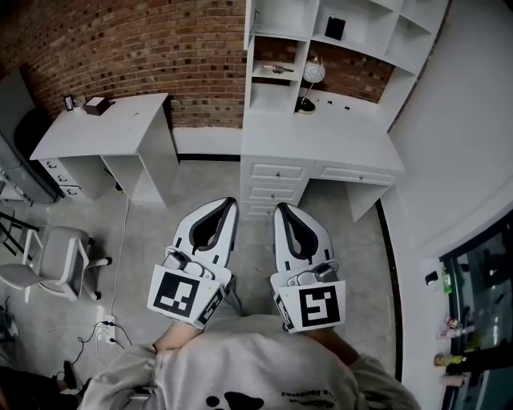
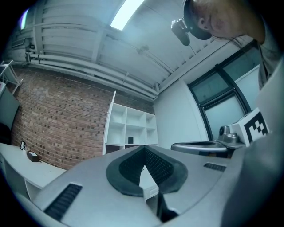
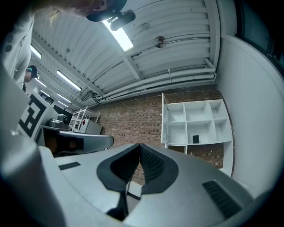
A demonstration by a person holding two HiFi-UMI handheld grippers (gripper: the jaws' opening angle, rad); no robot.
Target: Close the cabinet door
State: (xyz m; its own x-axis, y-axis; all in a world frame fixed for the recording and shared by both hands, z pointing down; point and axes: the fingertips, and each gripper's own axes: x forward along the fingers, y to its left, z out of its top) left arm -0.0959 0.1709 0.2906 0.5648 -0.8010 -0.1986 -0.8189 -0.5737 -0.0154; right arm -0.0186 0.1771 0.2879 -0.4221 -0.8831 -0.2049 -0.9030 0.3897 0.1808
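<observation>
A white shelf cabinet [image 1: 337, 32] stands on a white drawer desk [image 1: 321, 148] against the brick wall, some way ahead of me. Its narrow door [image 1: 249, 24] stands open at the cabinet's left edge, seen edge-on. The door [image 3: 163, 117] also shows in the right gripper view, swung out from the open shelves [image 3: 197, 122], and in the left gripper view [image 2: 109, 122]. My left gripper [image 1: 231, 200] and right gripper [image 1: 280, 207] are side by side over the floor, short of the desk. Both are shut and empty, jaws meeting at the tips [image 2: 143, 150] [image 3: 140, 146].
A second white desk [image 1: 104, 128] with a small dark box [image 1: 96, 104] stands at the left. A grey chair [image 1: 60, 256] and floor cables [image 1: 100, 332] lie lower left. A globe lamp [image 1: 313, 74] sits on the drawer desk. A white wall [image 1: 465, 120] and glazing [image 1: 481, 304] close the right.
</observation>
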